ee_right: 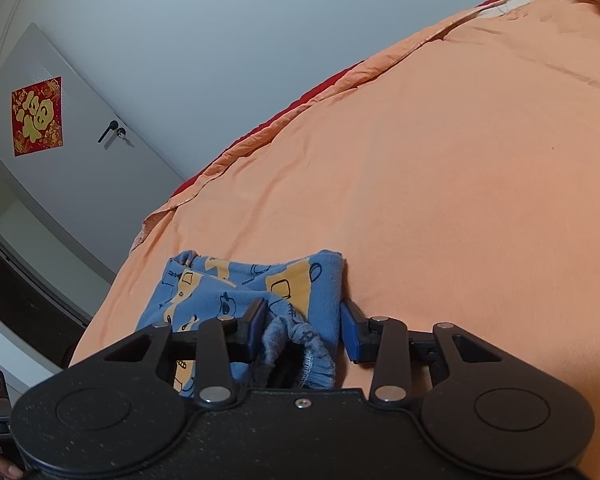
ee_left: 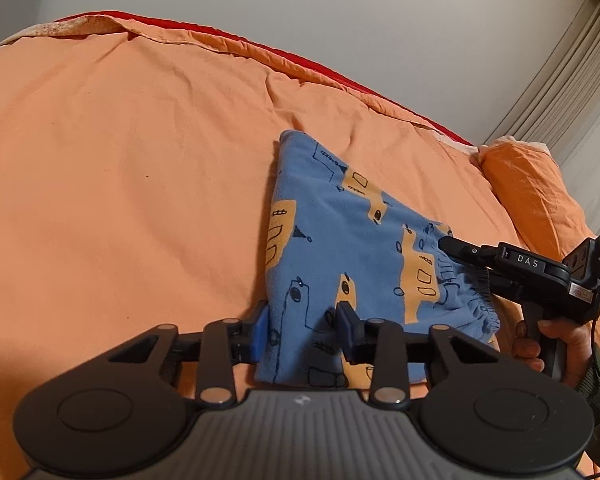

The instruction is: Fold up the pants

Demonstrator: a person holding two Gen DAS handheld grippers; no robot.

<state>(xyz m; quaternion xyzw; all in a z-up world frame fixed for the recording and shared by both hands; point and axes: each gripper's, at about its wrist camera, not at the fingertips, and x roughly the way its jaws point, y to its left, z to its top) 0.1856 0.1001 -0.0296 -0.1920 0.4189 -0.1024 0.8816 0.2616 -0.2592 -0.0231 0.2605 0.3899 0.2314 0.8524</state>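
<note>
The left gripper (ee_left: 302, 330) and right gripper (ee_right: 304, 330) each pinch the blue vehicle-print fleece pants (ee_left: 340, 240), apparently folded compactly on the orange bedsheet (ee_left: 120, 160), perhaps one fold remaining.

A bed (ee_left: 120, 160) fills most of both views, spread with a wrinkled orange cover (ee_right: 440, 180) over a red sheet (ee_left: 324, 70) that shows along the far edge. An orange pillow (ee_left: 528, 184) lies at the head end. Behind the bed stands a plain pale grey wall (ee_left: 340, 12). Ribbed vertical blinds (ee_left: 572, 64) hang beside the pillow. A grey door (ee_right: 72, 128) with a dark lever handle (ee_right: 108, 130) carries a red and gold square decoration (ee_right: 37, 116).
</note>
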